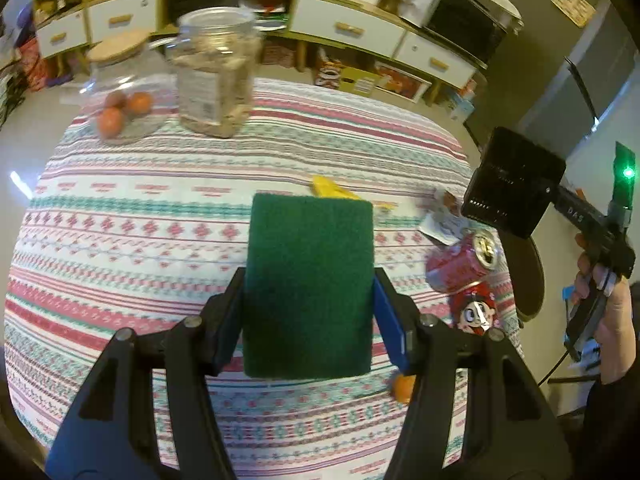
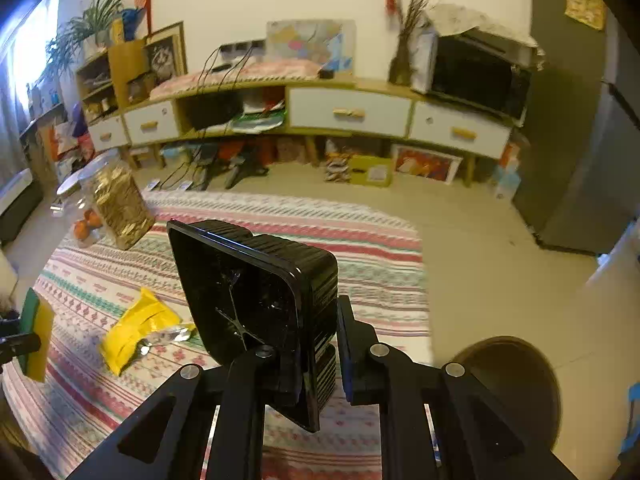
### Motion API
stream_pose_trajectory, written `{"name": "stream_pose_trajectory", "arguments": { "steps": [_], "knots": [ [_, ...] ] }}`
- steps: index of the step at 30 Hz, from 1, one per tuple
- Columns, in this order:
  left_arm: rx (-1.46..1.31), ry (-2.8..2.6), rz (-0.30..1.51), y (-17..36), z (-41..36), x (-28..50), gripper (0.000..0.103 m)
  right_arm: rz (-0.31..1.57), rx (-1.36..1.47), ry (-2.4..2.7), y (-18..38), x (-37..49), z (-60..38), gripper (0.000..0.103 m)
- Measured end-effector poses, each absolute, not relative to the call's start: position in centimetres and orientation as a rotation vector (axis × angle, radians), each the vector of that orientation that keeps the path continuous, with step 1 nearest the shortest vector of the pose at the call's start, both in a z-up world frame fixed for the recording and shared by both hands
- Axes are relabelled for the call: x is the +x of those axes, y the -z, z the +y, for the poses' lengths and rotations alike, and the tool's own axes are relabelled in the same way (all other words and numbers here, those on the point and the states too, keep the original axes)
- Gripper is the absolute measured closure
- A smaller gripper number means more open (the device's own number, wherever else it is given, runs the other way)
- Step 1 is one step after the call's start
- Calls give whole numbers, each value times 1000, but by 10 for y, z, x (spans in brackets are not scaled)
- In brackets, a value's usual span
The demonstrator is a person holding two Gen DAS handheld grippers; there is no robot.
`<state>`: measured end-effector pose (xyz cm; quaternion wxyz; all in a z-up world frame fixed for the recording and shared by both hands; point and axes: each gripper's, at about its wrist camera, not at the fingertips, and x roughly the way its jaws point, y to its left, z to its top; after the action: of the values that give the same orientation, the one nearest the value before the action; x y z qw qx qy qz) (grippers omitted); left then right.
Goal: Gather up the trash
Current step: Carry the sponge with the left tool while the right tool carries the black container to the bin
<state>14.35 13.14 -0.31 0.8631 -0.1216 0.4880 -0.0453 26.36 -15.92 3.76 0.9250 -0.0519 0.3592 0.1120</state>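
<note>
Between my left fingers point(image 1: 308, 304) sits the green sponge point(image 1: 308, 284), clamped; my right fingers point(image 2: 308, 344) pinch the black tray point(image 2: 256, 300). Next I'd sweep the yellow wrapper point(image 2: 136, 328) and red can point(image 1: 464, 264) (both on the surface point(image 1: 160, 220)) into it.

sponge point(image 1: 308, 284): green, yellow | tray point(image 2: 256, 300): black | can point(image 1: 464, 264): red | tablecloth point(image 1: 160, 208): pink-teal striped

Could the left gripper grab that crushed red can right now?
Probably not: the left gripper is already shut on a green sponge, so its jaws are full. The red can lies uncovered off to its right.
</note>
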Motion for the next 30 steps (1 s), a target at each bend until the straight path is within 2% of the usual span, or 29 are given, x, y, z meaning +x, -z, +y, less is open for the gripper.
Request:
{"name": "stream_pose_trajectory", "arguments": {
  "steps": [7,21,30],
  "knots": [
    [-210,169,999,-3,82,149,42,698,-74,-141,-51,235,-215,88],
    [-113,313,979,-6,-23,154,42,783,66,101,-39,195,-333,88],
    [47,411,984,5,-123,164,42,835,135,193,-28,174,-396,88]
  ]
}}
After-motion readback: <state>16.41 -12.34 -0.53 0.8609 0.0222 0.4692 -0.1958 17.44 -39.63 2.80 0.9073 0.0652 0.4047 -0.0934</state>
